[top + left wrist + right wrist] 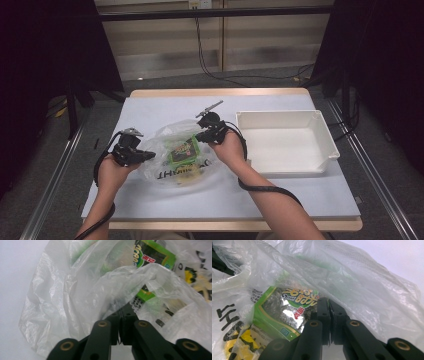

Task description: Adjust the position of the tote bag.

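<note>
Both grippers pinched on the bag's rim — opening it up.

My left gripper (150, 156) has its jaws closed on the film of the clear plastic bag (172, 150) at its left edge, and my right gripper (199, 136) is clamped on the far side. The bag lies mid-table on the white mat (150, 200), the green snack packet (183, 150) inside. Next, I judge, comes pulling the rims apart — gently — so the packet can go to the white bin (327, 145).

White bin (320, 131) — empty, on pale table (165, 107) at right; black cable (210, 65) on floor behind.
</note>
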A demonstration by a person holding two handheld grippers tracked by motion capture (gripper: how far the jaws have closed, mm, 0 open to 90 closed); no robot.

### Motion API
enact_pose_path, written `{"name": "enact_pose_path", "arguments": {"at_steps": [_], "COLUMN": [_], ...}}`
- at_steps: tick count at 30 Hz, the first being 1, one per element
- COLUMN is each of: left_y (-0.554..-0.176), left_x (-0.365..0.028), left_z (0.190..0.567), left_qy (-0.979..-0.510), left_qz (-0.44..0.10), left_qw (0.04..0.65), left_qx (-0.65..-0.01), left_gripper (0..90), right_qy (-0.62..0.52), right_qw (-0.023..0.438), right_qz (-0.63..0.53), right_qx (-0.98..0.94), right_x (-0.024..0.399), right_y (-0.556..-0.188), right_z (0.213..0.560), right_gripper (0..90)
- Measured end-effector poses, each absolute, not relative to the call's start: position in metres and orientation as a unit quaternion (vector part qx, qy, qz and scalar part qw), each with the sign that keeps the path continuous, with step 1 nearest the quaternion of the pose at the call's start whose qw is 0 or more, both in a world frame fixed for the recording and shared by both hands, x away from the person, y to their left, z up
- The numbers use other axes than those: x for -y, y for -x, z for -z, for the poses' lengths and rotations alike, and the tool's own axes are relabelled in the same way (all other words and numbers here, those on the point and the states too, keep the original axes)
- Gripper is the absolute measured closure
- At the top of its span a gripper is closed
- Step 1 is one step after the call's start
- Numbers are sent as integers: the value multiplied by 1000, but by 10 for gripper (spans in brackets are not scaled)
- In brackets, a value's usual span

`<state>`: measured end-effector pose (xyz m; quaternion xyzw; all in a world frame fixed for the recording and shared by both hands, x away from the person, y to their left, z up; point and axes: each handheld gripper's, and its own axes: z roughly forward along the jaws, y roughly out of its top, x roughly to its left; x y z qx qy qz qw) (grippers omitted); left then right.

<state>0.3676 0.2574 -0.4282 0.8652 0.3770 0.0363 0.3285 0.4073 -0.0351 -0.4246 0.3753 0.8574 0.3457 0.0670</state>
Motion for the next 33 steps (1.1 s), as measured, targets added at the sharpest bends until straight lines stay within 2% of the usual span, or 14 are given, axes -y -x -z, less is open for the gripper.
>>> {"name": "enact_pose_path", "arguments": {"at_steps": [2, 4, 13, 16, 22, 28, 30, 33], "left_y": [-364, -360, -349, -348, -343, -342, -342, -344], "left_x": [-259, -260, -254, -249, -249, -240, -231, -216], "left_z": [422, 414, 390, 391, 393, 379, 376, 379], "left_qy": [-865, -864, -871, -874, -873, -876, -877, -880], "left_qz": [-38, -31, -39, -40, -47, -54, -56, -58], "left_qw": [336, 349, 352, 348, 351, 345, 345, 343], "left_qx": [-369, -361, -341, -337, -336, -333, -329, -323], "left_gripper": [755, 740, 514, 498, 572, 774, 899, 858], "right_qy": [-375, -369, -344, -337, -332, -328, -328, -328], "right_qw": [63, 63, 63, 62, 64, 67, 67, 65], "right_qz": [-346, -345, -353, -357, -353, -355, -356, -354], "right_qx": [-858, -861, -868, -869, -873, -873, -872, -874], "right_x": [33, 30, 19, 19, 19, 21, 21, 20], "right_y": [-405, -403, -388, -383, -378, -378, -378, -377], "right_z": [425, 427, 425, 423, 423, 425, 425, 425], "right_gripper": [876, 876, 877, 876, 875, 875, 875, 874]}}
